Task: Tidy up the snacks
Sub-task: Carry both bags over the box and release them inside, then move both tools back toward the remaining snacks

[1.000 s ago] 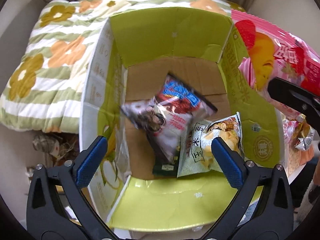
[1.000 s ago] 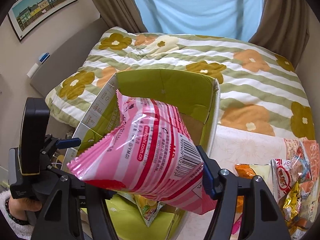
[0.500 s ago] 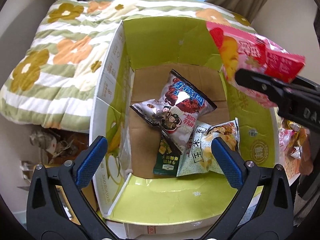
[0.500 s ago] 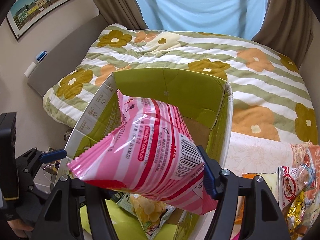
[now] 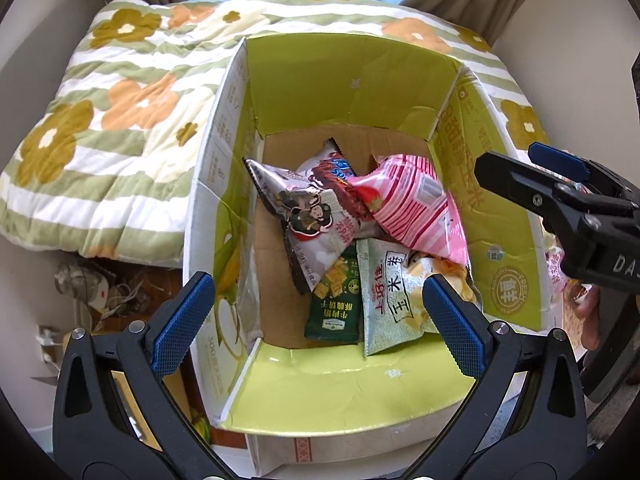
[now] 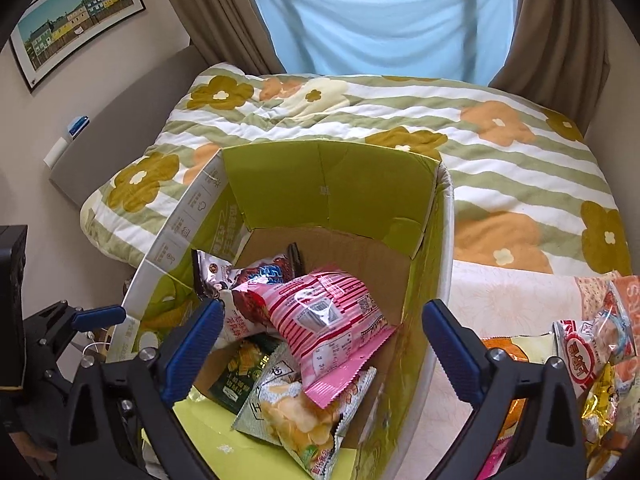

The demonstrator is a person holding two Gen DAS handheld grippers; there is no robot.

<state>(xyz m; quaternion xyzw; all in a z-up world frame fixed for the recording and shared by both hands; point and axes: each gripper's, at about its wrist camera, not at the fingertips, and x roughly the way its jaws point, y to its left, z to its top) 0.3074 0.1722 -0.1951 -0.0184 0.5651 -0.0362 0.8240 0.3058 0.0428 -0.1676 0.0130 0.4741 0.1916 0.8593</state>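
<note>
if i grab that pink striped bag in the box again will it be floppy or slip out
Probably light and puffy: the pink bag looks air-filled and rests atop other packets. Its glossy film shows glare, so it may slip unless pinched at the crimped edge. Contents likely crush easily.

My right gripper (image 6: 320, 354) hangs over the open cardboard box (image 6: 438, 248), jaws spread wide with nothing between them. Below, the pink striped snack bag (image 6: 328, 322) lies inside the box, slanted across the other packs. It rests on a pale green chip bag (image 6: 296, 416) at the near side and touches a grey and red bag (image 6: 236, 280) toward the left wall. A dark green packet (image 6: 240, 372) lies flat beneath them. At far left I see my left gripper (image 6: 96, 316) beside the box's outer wall. To the right, more snack packs (image 6: 592, 344) sit piled. Behind the box, a flowered quilt (image 6: 400, 120) covers the bed.
</note>
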